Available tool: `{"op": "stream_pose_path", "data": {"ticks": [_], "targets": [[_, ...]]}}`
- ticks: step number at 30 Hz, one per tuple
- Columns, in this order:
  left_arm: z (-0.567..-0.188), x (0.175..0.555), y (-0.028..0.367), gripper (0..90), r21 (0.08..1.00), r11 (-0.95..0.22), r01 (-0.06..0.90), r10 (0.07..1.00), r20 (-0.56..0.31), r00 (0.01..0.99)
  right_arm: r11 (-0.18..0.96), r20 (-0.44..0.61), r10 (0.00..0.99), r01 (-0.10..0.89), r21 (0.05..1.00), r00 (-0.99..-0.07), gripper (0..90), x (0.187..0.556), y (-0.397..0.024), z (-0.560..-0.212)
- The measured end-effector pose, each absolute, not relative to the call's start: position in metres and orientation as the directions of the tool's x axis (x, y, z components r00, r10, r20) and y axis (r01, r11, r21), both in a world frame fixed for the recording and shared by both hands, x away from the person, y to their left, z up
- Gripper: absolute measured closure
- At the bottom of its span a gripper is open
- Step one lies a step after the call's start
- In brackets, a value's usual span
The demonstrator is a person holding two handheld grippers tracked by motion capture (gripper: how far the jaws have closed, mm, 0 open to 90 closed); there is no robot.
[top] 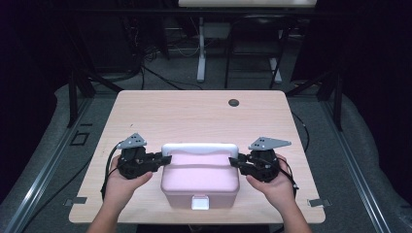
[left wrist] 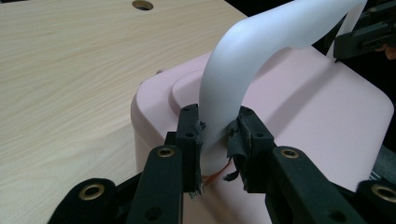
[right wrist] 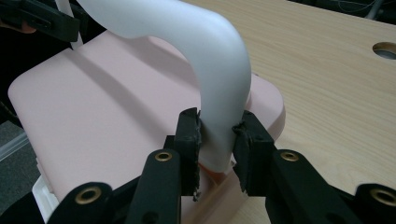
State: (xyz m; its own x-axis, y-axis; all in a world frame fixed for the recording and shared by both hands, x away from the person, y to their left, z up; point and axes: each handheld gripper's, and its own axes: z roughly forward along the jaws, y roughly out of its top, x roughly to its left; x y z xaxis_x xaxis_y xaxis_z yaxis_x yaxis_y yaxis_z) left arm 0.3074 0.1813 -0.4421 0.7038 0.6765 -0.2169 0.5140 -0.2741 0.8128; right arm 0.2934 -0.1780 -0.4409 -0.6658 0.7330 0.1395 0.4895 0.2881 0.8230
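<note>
Forearms come in from the bottom of the high view, one at each side of the pale pink plastic box with rounded corners (top: 200, 180), which sits on the near middle of the light wood-grain table (top: 194, 114). My left hand (top: 121, 187) holds the black left gripper (top: 163, 159) level, pointing inward at the left end of the box's white curved carrying handle (top: 199, 148); my right hand (top: 276, 187) mirrors it with the black right gripper (top: 235, 162) at the other end. A small white latch (top: 199, 202) sits on the box's near face, a dark round hole (top: 233, 102) lies in the table's far side, and behind stand grey floor, cables and desk legs in a dim room. In the left gripper view my jaws are clamped on the handle (left wrist: 243, 60) just above where it meets the pink lid (left wrist: 299, 116), pads pressing both sides, with the right gripper (left wrist: 364, 35) at the far end. In the right gripper view my jaws pinch the handle (right wrist: 219, 60) the same way at its foot, the lid (right wrist: 102, 107) spreading left and bare table (right wrist: 327, 79) right.
</note>
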Motion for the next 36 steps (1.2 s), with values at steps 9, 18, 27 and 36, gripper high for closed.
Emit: {"op": "stream_pose_path", "data": {"ticks": [9,18,27,36], "targets": [[-0.440,0.302,0.183,73.6,0.809,-0.291,0.510,0.674,-0.205,0.710,0.293,0.145,0.723,0.490,0.821,-0.675,73.4,0.291,-0.177,-0.440],[-0.439,0.300,0.186,73.6,0.804,-0.294,0.517,0.674,-0.209,0.708,0.302,0.155,0.714,0.500,0.812,-0.683,73.6,0.289,-0.175,-0.438],[-0.433,0.300,0.190,73.7,0.821,-0.266,0.505,0.668,-0.221,0.711,0.263,0.169,0.716,0.487,0.833,-0.677,73.7,0.288,-0.175,-0.434],[-0.434,0.299,0.191,73.3,0.820,-0.261,0.509,0.672,-0.224,0.705,0.247,0.188,0.713,0.493,0.834,-0.675,73.8,0.290,-0.175,-0.434]]}}
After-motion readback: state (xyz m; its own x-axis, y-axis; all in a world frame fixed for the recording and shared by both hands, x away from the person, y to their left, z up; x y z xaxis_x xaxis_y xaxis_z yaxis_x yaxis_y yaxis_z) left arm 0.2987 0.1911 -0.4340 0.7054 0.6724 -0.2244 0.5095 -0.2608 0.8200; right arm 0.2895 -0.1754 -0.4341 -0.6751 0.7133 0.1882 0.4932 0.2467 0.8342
